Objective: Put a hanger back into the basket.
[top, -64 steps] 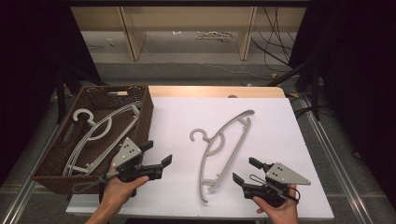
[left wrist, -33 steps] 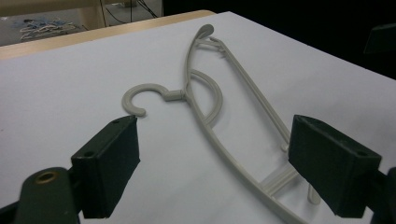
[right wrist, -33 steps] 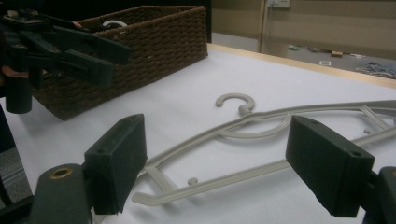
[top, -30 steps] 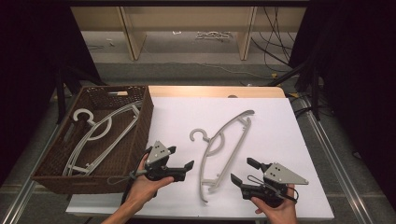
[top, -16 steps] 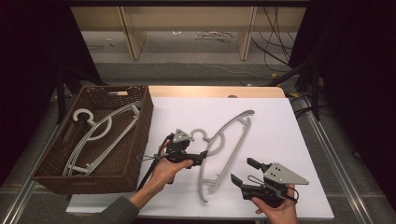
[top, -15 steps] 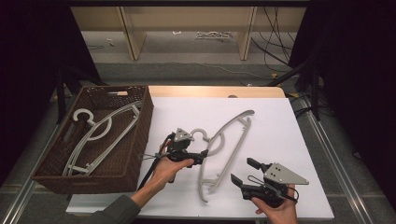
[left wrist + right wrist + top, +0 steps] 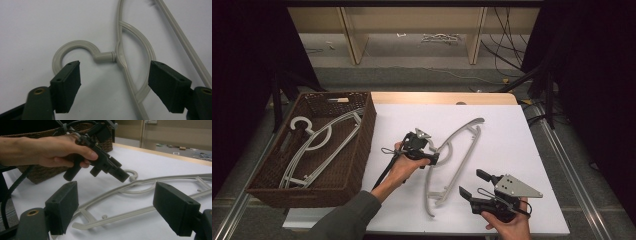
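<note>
The grey plastic hanger (image 7: 452, 160) lies flat on the white desk (image 7: 512, 150), just right of the brown wicker basket (image 7: 362, 150), with its hook end turned toward the basket and its long shoulders running from the far middle of the sheet down toward the near edge. The left claw (image 7: 432, 157), held in the person's left hand (image 7: 404, 167), hangs over the hook end of that hanger and tilts down at it. In the left gripper view the hook (image 7: 75, 52) and its short neck (image 7: 106, 57) sit between the two black jaws, which stand fairly wide and have just been closing in; the pads are clear of the plastic on both sides, so nothing is gripped. The right claw (image 7: 472, 184) rests in the right hand (image 7: 507, 225) near the desk's front edge, just right of the hanger's lower end, its jaws spread wide with nothing between them; the right gripper view looks between them along the hanger toward the left hand. Inside the basket a second grey hanger (image 7: 319, 145) lies well apart from the one on the sheet.
</note>
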Motion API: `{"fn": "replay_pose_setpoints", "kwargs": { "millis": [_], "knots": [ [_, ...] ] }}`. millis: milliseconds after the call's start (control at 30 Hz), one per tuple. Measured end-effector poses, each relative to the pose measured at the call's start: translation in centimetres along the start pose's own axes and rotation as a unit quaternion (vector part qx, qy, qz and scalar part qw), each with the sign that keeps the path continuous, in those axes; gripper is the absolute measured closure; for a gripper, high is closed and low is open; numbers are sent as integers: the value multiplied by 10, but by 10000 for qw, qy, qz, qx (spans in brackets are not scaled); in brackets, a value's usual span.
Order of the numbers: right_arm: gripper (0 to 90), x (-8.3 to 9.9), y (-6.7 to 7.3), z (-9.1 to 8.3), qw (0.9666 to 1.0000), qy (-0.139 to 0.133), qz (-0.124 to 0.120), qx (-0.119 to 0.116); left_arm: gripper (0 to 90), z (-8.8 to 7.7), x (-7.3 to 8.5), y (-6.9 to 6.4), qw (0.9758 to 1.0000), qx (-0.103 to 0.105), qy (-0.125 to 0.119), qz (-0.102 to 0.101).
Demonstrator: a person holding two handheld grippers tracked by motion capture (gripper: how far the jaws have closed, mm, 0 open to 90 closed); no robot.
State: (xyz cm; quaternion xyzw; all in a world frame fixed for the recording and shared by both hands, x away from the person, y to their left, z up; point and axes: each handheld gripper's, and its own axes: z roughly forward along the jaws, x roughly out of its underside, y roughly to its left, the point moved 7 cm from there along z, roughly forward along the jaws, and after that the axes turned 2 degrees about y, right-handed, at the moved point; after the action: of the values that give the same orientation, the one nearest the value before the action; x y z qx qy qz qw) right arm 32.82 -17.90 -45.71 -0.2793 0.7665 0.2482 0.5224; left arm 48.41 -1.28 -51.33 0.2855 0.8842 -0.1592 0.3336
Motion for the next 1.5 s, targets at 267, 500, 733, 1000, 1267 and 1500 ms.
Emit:
{"fn": "replay_pose_setpoints", "kwargs": {
  "millis": [267,500,733,1000,1267,1500],
  "knots": [
    [215,0,0,0,10000,16,-15,-6,393,17,-3,-5,9993,88,352,-103],
    [215,0,0,0,10000,10,-18,-23,506,29,-1,-4,9977,-9,673,-69],
    [214,-1,1,0,10000,3,-27,-36,579,28,-3,-11,9927,-32,1191,184],
    [214,-1,1,1,10000,-14,-12,-69,683,28,-5,-12,9882,-7,1466,450],
    [214,-1,1,1,10000,7,-25,-27,679,30,-7,-16,9834,-102,1707,608],
    [214,-1,1,1,10000,4,-34,-25,699,30,-9,-15,9810,-55,1786,760]
  ]
}}
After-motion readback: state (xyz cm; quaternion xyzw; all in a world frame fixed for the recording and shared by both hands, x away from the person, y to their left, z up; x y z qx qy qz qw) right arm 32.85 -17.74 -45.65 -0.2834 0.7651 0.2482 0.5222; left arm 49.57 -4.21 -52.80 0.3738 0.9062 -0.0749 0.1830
